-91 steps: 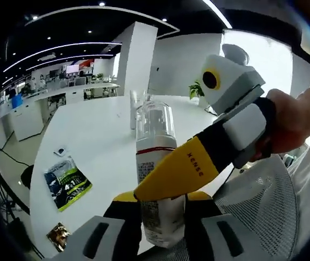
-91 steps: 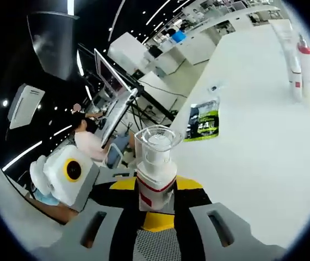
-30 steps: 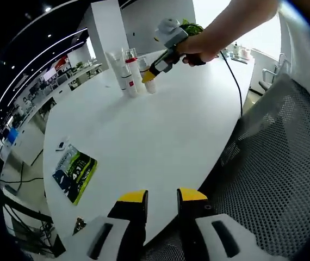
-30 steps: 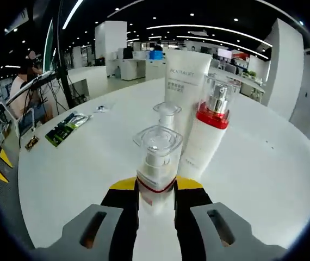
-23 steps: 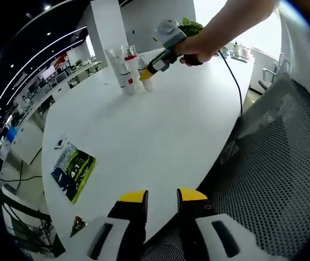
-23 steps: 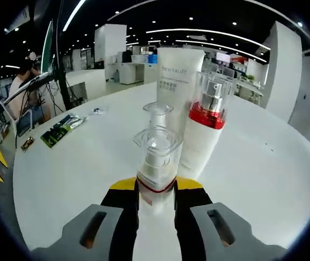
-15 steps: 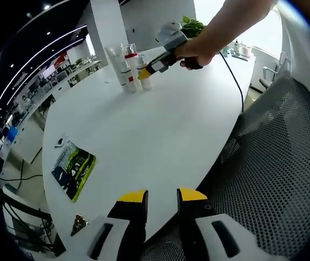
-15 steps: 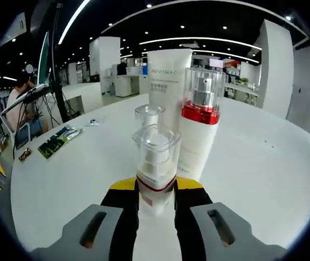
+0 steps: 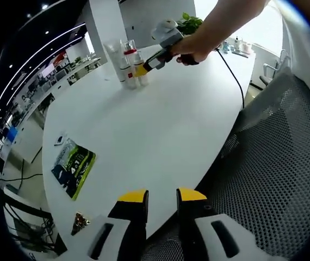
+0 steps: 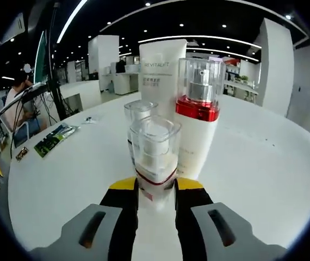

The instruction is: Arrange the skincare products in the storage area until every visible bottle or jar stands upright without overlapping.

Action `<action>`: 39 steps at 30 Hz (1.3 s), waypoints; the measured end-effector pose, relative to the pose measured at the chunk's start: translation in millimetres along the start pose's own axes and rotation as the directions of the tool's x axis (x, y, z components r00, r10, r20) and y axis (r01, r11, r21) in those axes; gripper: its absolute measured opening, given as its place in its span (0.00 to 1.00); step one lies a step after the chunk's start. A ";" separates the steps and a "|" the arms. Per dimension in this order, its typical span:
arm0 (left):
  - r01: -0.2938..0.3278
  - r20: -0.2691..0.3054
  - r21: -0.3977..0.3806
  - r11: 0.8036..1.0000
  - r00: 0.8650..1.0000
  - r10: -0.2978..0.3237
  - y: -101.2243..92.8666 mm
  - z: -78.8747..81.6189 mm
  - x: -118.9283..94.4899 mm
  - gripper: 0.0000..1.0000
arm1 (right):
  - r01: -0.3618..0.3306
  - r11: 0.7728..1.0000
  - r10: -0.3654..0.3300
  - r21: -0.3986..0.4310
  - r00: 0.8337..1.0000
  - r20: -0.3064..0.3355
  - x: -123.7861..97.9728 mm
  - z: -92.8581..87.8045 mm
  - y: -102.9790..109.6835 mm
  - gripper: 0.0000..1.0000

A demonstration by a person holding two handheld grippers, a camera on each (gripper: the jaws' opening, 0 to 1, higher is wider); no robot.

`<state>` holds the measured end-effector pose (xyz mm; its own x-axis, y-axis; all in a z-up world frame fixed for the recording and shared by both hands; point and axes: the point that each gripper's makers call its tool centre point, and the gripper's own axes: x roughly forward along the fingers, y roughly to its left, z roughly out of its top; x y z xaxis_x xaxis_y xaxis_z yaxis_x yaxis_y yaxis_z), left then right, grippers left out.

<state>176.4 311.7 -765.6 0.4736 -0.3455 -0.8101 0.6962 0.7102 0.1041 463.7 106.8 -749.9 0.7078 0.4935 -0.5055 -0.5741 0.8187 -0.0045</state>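
Skincare products stand bunched at the far side of the white bench (image 9: 160,114): a tall white tube (image 10: 162,76), a red-collared pump bottle (image 10: 197,117) and a small clear-capped bottle (image 10: 141,113) behind the one in hand. The right gripper (image 10: 156,187) has its jaws pinched on a small red-banded pump bottle (image 10: 154,157), held upright just in front of the group — by my reading the last piece, close to being set down and not yet released. The left gripper (image 9: 156,198) hangs back over the bench edge, jaws slightly apart and holding nothing. Whether the held bottle's base touches the bench is hidden by the jaws, and whether it touches its neighbours cannot be told.
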 end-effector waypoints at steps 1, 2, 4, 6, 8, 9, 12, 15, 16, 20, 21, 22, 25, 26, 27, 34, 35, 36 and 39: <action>-0.002 0.004 -0.003 1.000 1.000 0.003 0.5 0.6 -0.3 0.21 | -0.005 1.000 0.005 0.015 1.000 0.003 -0.8 -1.1 0.3 0.26; -0.004 0.004 -0.003 1.000 1.000 0.004 0.8 0.6 -0.2 0.21 | -0.002 1.000 0.002 0.024 1.000 0.006 -1.1 -0.9 -0.1 0.28; -0.005 -0.002 -0.001 1.000 1.000 0.005 0.9 -0.4 0.0 0.21 | -0.002 0.999 0.002 0.033 1.000 -0.004 -3.0 -2.9 -0.2 0.27; -0.008 0.000 0.003 1.000 1.000 0.008 1.2 -0.1 0.1 0.21 | 0.000 0.999 0.000 0.035 1.000 -0.012 -4.0 -4.9 -1.3 0.23; -0.007 -0.002 0.004 1.000 1.000 0.007 1.0 -0.5 0.2 0.21 | -0.003 0.999 0.004 0.044 1.000 -0.015 -4.8 -5.4 -1.7 0.21; -0.006 -0.004 0.006 1.000 1.000 0.006 0.7 -0.9 0.4 0.21 | -0.003 0.999 0.004 0.043 1.000 -0.016 -5.1 -5.4 -1.5 0.21; -0.006 -0.011 0.015 1.000 1.000 0.006 0.7 -2.3 0.8 0.21 | 0.001 0.999 0.000 0.045 1.000 -0.017 -5.3 -5.3 -2.3 0.21; -0.007 -0.013 0.016 1.000 1.000 0.007 0.7 -2.6 0.8 0.21 | 0.011 0.999 -0.010 0.052 1.000 -0.016 -3.3 -4.8 -5.8 0.21; -0.008 -0.012 0.017 1.000 1.000 0.008 0.9 -2.4 0.7 0.21 | 0.011 0.998 -0.010 0.057 1.000 -0.016 -2.5 -4.2 -6.2 0.21; -0.008 -0.012 0.016 1.000 1.000 0.008 1.0 -2.3 0.6 0.21 | 0.011 0.999 -0.010 0.043 1.000 -0.024 -0.1 -3.5 -6.7 0.21; -0.007 -0.013 0.016 1.000 1.000 0.007 0.9 -2.4 0.6 0.21 | 0.011 0.999 -0.010 0.041 1.000 -0.026 0.2 -3.5 -7.3 0.21; -0.008 -0.013 0.016 1.000 1.000 0.008 1.0 -2.4 0.6 0.21 | 0.017 0.999 -0.016 0.036 0.999 -0.029 0.2 -3.6 -8.5 0.21; -0.008 -0.015 0.018 1.000 1.000 0.008 0.9 -2.8 0.7 0.21 | 0.028 0.999 -0.027 0.046 0.999 -0.032 1.3 -3.2 -11.8 0.21; -0.009 -0.015 0.020 1.000 1.000 0.009 1.1 -2.7 0.6 0.21 | 0.029 0.999 -0.027 0.040 0.999 -0.034 1.7 -3.2 -12.0 0.21; -0.009 -0.013 0.020 1.000 1.000 0.009 1.2 -2.6 0.6 0.21 | 0.029 0.999 -0.028 0.037 0.999 -0.037 2.2 -2.6 -12.2 0.21; -0.011 -0.007 0.026 1.000 1.000 0.012 1.9 -1.5 0.1 0.20 | 0.029 0.999 -0.027 0.032 0.998 -0.054 2.6 -4.1 -12.2 0.21; -0.012 -0.006 0.028 1.000 1.000 0.012 1.9 -1.4 0.1 0.20 | 0.032 0.999 -0.030 0.037 0.997 -0.064 1.5 -6.6 -11.8 0.21; -0.012 -0.005 0.030 0.999 1.000 0.012 1.8 -1.2 0.1 0.20 | 0.032 0.999 -0.029 0.037 0.997 -0.067 0.8 -7.6 -10.8 0.21; -0.012 -0.004 0.032 0.999 1.000 0.013 1.9 -0.9 -0.1 0.20 | 0.033 0.998 -0.030 0.051 0.997 -0.067 -2.1 -8.7 -8.8 0.22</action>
<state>177.2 313.6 -765.9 0.4800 -0.3338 -0.8113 0.7069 0.6948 0.1324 463.7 96.0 -756.3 0.6953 0.4484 -0.5617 -0.5286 0.8486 0.0231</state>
